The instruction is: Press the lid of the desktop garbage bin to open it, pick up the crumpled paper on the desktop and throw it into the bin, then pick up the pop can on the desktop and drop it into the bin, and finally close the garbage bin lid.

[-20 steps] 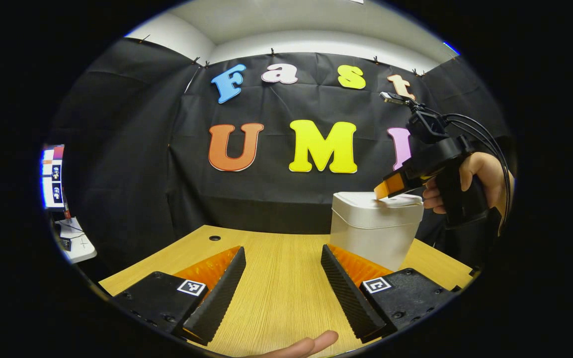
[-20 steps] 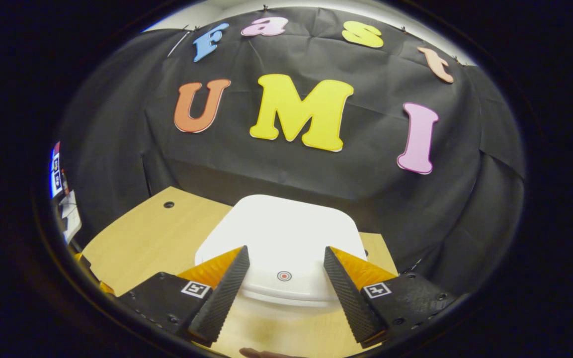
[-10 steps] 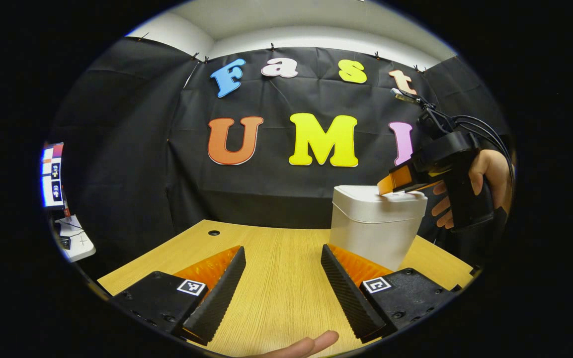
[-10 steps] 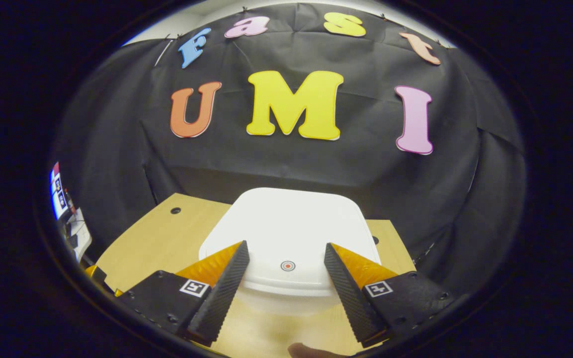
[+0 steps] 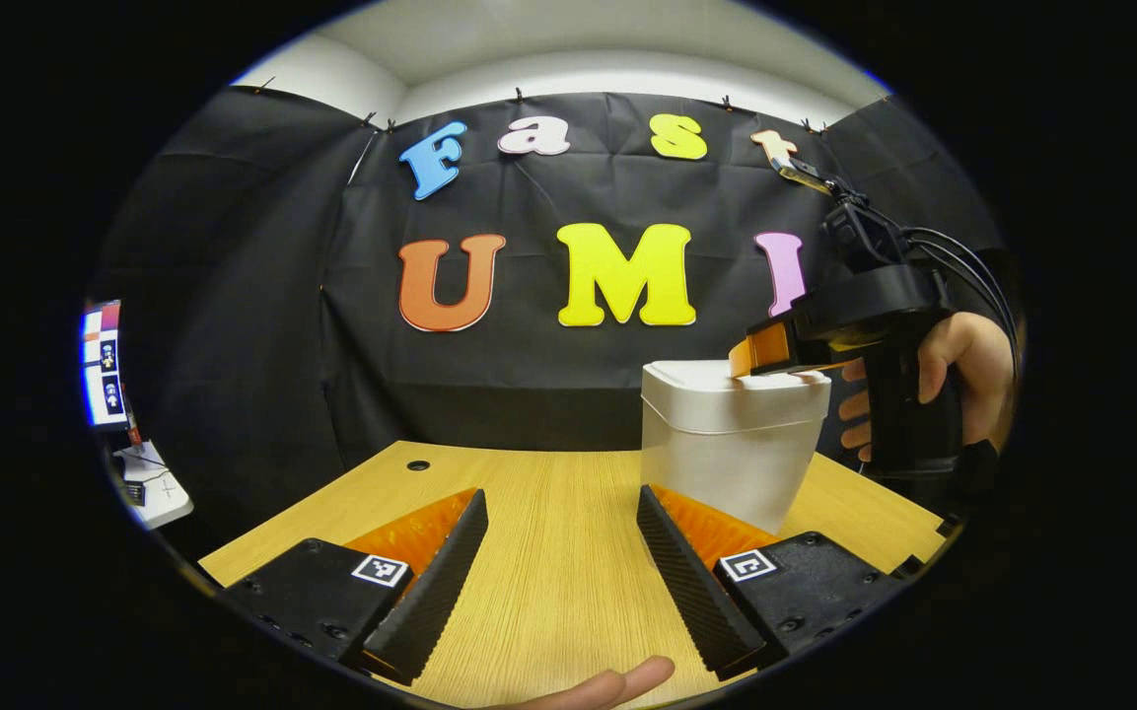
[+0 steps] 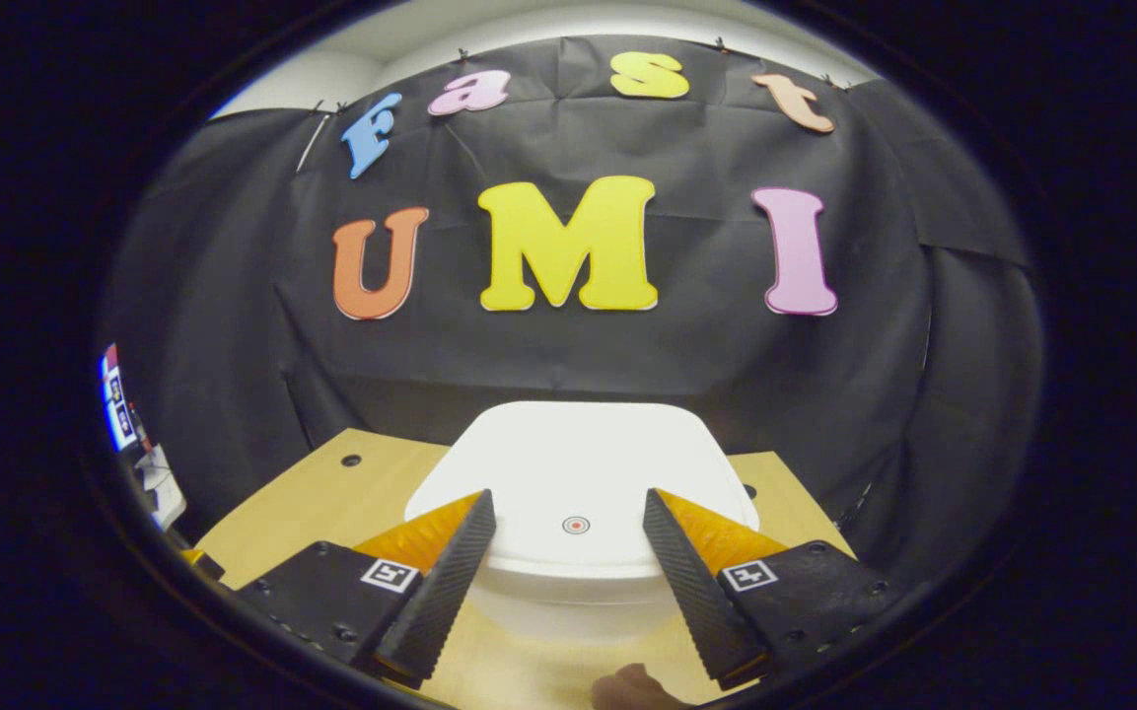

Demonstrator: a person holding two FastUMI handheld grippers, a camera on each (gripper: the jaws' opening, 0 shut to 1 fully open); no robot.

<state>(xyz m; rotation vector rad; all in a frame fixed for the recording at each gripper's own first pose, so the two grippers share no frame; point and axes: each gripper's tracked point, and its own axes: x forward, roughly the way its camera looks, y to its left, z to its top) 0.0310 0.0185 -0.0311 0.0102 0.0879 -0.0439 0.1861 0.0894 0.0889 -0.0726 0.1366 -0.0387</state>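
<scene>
Bin is sitting on the wooden worktop, toward its far edge and close to the right-hand side as the left gripper view shows it, just in front of the black cloth wall. Its white lid is lying flat and closed on the pale body, and a small round red mark is showing near the lid's front edge.

The right gripper is hanging just over that front edge, its fingers standing wide apart with the red mark between them and nothing held. In the left gripper view the same tool is coming in from the right, a hand wrapped around its dark handle, its tips reaching over the near part of the lid; whether they are touching the lid I cannot tell.

The left gripper is hovering low over bare worktop, to the left of the bin and apart from it, its fingers also spread wide and gripping nothing. A fingertip is poking in at the bottom of that view. A small round hole is lying near the worktop's far left corner.
</scene>
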